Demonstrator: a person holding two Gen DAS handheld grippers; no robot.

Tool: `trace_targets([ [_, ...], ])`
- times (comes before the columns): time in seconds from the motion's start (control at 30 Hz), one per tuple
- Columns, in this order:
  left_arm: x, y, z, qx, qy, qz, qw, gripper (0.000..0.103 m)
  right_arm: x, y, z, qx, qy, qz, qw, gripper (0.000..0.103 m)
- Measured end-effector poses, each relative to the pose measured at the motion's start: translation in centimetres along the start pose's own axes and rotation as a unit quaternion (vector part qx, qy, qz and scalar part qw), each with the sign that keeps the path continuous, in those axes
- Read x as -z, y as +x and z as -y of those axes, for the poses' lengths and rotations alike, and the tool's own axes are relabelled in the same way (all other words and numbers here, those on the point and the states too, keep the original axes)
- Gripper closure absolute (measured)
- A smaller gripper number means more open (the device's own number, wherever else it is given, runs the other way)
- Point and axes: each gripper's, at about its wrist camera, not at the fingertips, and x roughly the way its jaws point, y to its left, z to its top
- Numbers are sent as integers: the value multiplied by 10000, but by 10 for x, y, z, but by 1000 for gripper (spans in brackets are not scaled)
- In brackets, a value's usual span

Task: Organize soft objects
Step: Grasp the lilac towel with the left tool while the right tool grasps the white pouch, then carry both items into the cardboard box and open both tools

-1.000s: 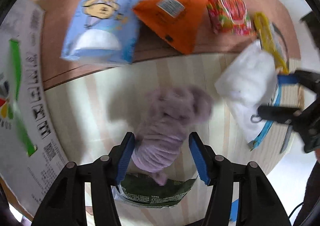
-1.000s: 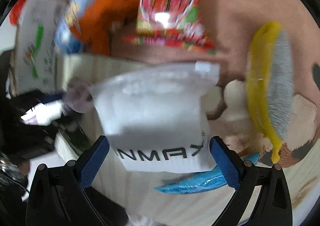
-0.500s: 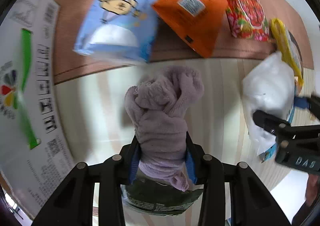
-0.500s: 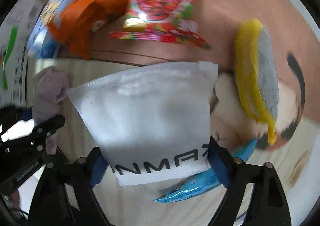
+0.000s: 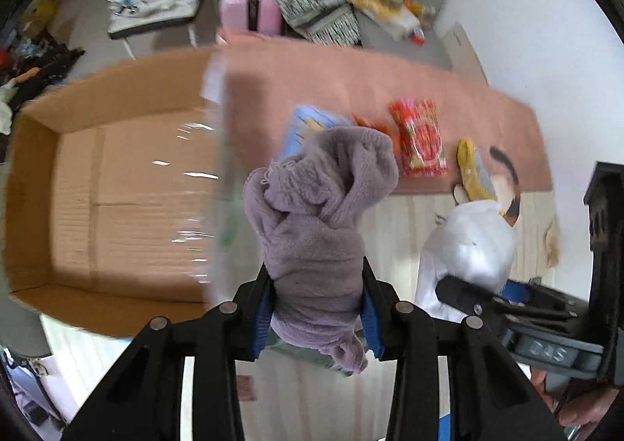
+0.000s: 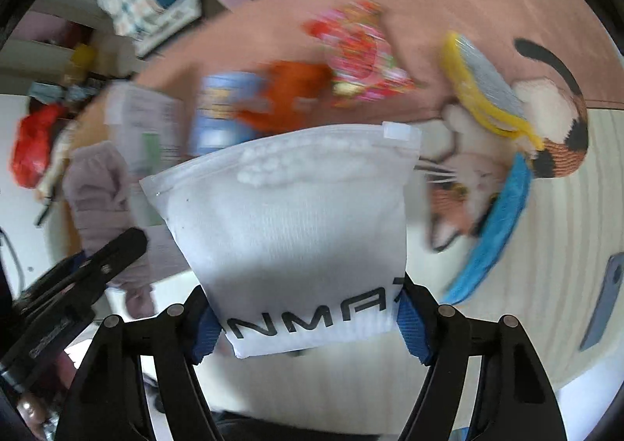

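My left gripper (image 5: 316,308) is shut on a rolled lilac fleece cloth (image 5: 316,214) and holds it up off the floor. My right gripper (image 6: 308,324) is shut on a white zip pouch (image 6: 288,230) with black lettering, also lifted. The pouch shows in the left wrist view (image 5: 468,246) to the right of the cloth, and the cloth shows in the right wrist view (image 6: 101,191) at the left. An open cardboard box (image 5: 113,187) lies to the left of the cloth, its inside bare.
Snack bags lie on a pink rug (image 5: 351,82): a red one (image 5: 421,140), an orange one (image 6: 288,93), a light blue one (image 6: 222,113). A yellow brush (image 6: 483,82) and a blue item (image 6: 495,230) lie on a cat-shaped mat (image 6: 561,121). Clutter stands behind the rug.
Both grippers closed on their items and lifted them. The left view swung up, bringing the cardboard box and the room behind into sight.
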Motion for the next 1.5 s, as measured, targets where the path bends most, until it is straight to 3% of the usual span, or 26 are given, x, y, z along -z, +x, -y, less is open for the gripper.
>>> trace_targets([
  [0.03, 2, -11, -14, 21, -53, 45, 10000, 68, 8, -10, -18, -174, -21, 48, 9998, 26],
  [0.07, 2, -26, -31, 51, -104, 66, 9999, 68, -19, -6, -32, -272, -38, 50, 9996, 26],
  [0.2, -19, -25, -66, -5, -201, 59, 9998, 68, -29, -2, -110, -499, -207, 113, 9985, 26],
  [0.27, -30, -25, -98, -32, -317, 29, 9995, 68, -41, 27, -162, -415, -232, 151, 9988, 26],
  [0.37, -43, -20, -137, 28, -447, -100, 9989, 68, -48, 40, -204, -216, -229, 176, 9993, 26],
  [0.6, -88, 24, -211, 146, -613, -725, 9954, 67, -96, 136, -276, 251, -226, -5, 9994, 26],
  [0.7, -105, 51, -229, 207, -604, -1024, 9927, 67, -108, 169, -290, 337, -165, -147, 9992, 26],
  [0.87, -120, 91, -247, 305, -597, -1440, 9873, 67, -129, 229, -298, 865, -152, -289, 9957, 26],
  [1.27, -134, 141, -255, 455, -534, -2056, 9761, 65, -143, 284, -301, 1224, -190, -550, 9908, 23],
  [1.33, -134, 139, -252, 538, -549, -2113, 9744, 58, -140, 286, -305, 1217, -279, -574, 9905, 20],
  [1.5, -137, 110, -244, 291, -398, -1731, 9837, 8, -129, 273, -316, 1025, -404, -495, 9927, 3],
])
